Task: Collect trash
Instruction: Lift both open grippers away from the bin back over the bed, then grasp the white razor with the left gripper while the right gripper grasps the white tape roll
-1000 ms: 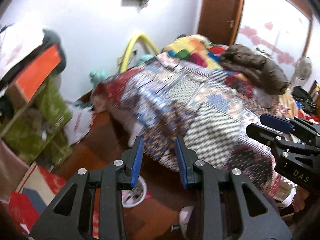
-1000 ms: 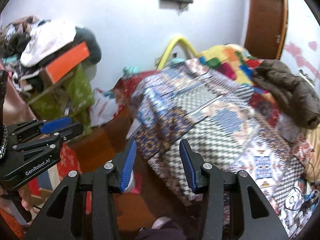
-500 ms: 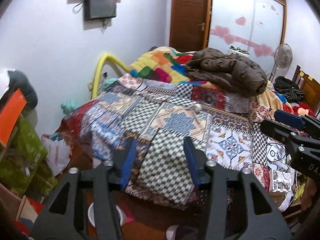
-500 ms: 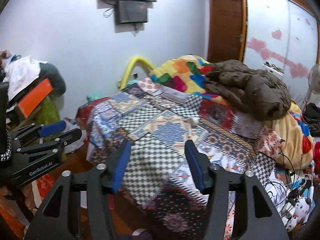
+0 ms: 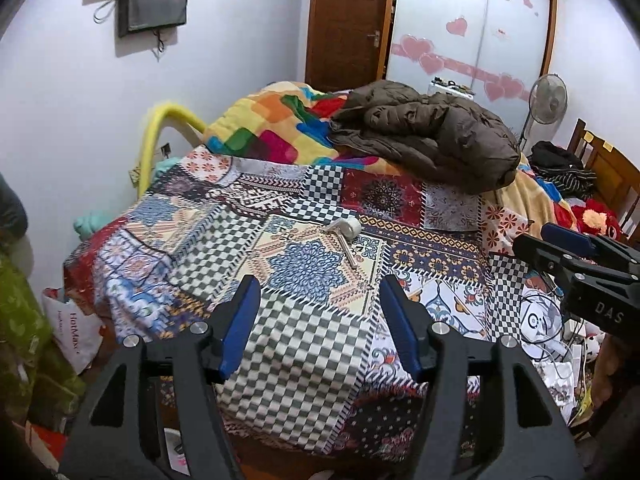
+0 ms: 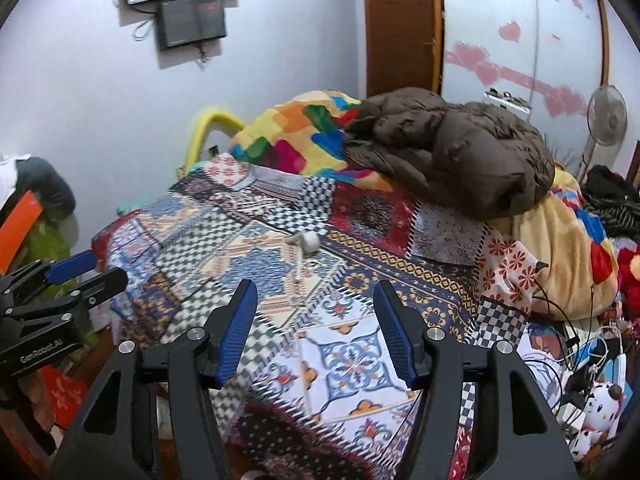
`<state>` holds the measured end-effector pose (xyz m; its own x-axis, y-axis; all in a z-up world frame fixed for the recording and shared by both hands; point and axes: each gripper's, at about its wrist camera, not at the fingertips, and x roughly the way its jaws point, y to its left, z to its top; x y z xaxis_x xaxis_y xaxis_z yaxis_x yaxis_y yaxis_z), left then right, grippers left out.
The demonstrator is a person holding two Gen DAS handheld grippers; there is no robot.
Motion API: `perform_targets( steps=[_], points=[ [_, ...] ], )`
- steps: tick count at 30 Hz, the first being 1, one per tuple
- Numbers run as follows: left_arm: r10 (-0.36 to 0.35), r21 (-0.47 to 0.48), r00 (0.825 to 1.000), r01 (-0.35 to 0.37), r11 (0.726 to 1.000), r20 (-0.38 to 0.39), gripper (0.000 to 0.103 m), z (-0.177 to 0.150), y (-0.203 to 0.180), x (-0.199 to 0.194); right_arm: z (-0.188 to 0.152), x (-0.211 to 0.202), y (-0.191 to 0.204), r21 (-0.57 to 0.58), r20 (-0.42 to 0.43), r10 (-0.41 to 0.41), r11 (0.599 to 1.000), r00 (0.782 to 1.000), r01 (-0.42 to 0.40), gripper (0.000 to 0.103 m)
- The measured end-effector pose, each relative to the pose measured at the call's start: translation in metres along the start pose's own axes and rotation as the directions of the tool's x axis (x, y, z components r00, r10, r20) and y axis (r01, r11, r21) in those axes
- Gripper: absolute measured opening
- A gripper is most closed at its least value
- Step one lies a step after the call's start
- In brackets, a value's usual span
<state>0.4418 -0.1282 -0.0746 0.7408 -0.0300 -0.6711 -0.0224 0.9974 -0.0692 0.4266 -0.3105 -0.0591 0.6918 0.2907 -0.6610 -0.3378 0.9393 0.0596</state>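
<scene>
Both tools are hovering at the foot of the bed [image 5: 168, 256], pointing across its patchwork cover. The left tool [image 5: 320, 320] is standing wide apart with nothing between its pads, and the right tool [image 6: 312, 320] is likewise spread wide and carrying nothing.

The likely trash is lying in the middle of the cover: a small white roll [image 5: 347, 227] with a thin stick [image 5: 347, 253] lying just beside it. From the right wrist view the roll [image 6: 309, 241] and the stick [image 6: 299, 269] are sitting ahead of the tool, well apart from its tips. What exactly they are is too small to tell.

Judging by this, collection is only beginning: nothing is being held, no bin is showing, and the roll and stick are waiting to be reached. A brown jacket [image 5: 428, 136] is lying beyond them.
</scene>
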Motion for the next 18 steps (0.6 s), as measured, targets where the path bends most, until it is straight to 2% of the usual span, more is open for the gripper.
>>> perform_targets(
  steps=[9, 18],
  points=[
    [-0.015, -0.035, 0.998, 0.013, 0.999, -0.066, 0.061, 0.015, 0.006, 0.085, 0.012, 0.077, -0.017, -0.026, -0.054, -0.014, 1.000, 0.998, 0.012, 0.057],
    [-0.019, -0.076, 0.990, 0.009, 0.997, -0.139, 0.061, 0.019, 0.022, 0.170, 0.024, 0.173, -0.011, -0.098, -0.103, 0.050, 0.993, 0.993, -0.060, 0.057]
  ],
)
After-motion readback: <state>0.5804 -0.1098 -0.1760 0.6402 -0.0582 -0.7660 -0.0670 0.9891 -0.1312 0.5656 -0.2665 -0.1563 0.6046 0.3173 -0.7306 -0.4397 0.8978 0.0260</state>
